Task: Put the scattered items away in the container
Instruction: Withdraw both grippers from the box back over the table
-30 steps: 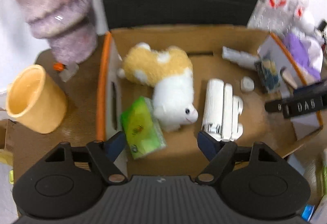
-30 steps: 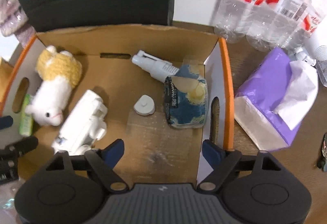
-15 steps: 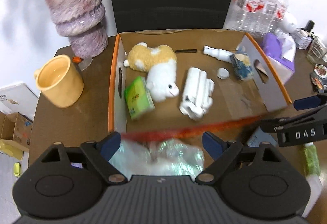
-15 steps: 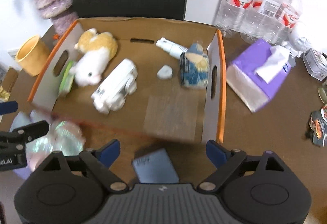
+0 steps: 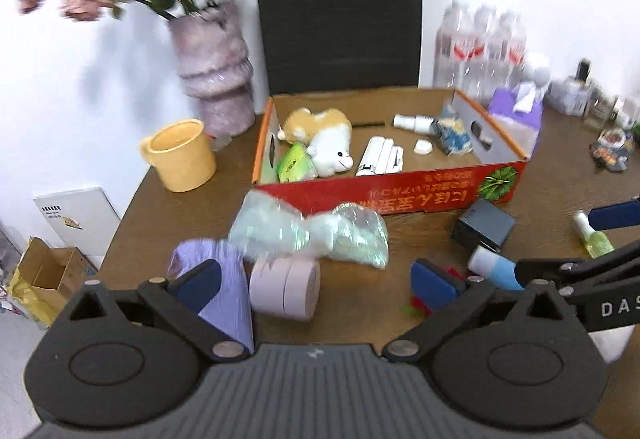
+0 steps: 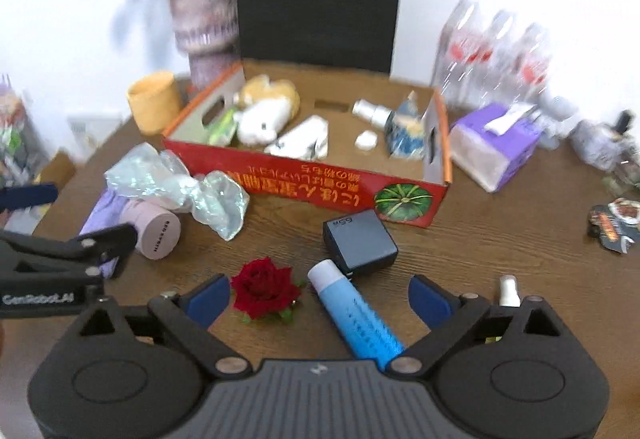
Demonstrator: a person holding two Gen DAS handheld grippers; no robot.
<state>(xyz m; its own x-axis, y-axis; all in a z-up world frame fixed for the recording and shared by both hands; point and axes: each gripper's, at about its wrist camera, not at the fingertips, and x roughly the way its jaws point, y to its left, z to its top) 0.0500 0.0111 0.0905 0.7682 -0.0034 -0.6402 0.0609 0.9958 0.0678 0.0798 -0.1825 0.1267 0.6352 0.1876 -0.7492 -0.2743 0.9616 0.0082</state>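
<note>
Crowded table [image 6: 500, 239] outside the box [image 6: 312, 191]: both grippers, left [image 5: 316, 281] and right [image 6: 320, 297], have just spread their jaws and hold nothing. Closing the right one carelessly could crush the rose [image 6: 265, 289] beside the blue tube [image 6: 356, 315].

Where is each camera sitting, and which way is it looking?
Left wrist: sits on the left gripper, looking forward and down over the table at the pink jar, crinkly bag and box; its open fingers show, and the right gripper pokes in.
Right wrist: sits on the right gripper, facing the rose, blue tube and black cube; its open fingers show, and the left gripper pokes in.
Shared: box, jar, bag, cube, tube.
</note>
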